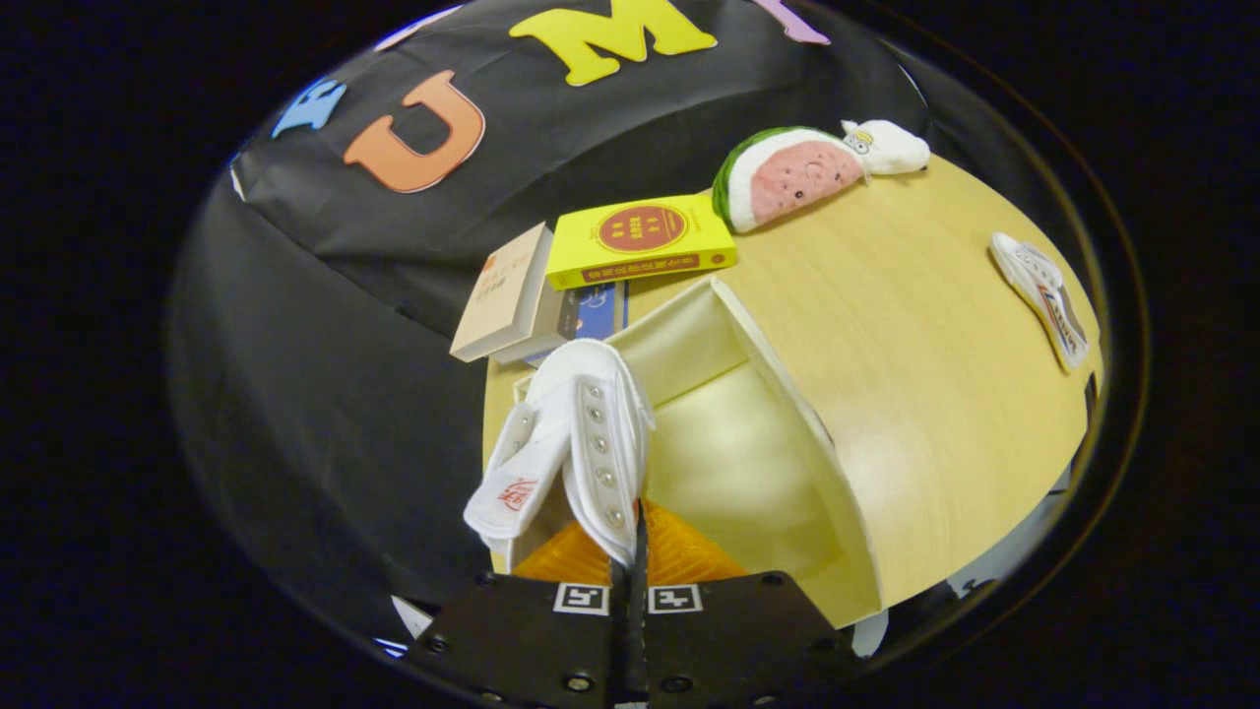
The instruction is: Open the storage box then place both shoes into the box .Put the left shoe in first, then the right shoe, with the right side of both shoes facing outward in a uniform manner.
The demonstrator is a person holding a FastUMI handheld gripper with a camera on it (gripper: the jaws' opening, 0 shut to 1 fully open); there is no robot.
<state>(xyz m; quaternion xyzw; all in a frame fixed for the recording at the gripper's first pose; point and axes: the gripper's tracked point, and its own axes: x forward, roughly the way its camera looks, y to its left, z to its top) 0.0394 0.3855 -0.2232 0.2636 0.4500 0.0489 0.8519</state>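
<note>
My gripper is shut on the eyelet flap of a white canvas shoe, which hangs from the fingers with its tongue flopped to the left. Right behind and below the shoe stands the cream storage box, open, its pale inner walls and floor showing. The shoe is over the box's near left corner. A second white shoe lies on its side far off to the right on the round wooden table, well beyond the box.
Beyond the box a yellow book lies on a stack with a beige book and a blue one. A watermelon-slice plush and a small white plush sit at the table's far edge.
</note>
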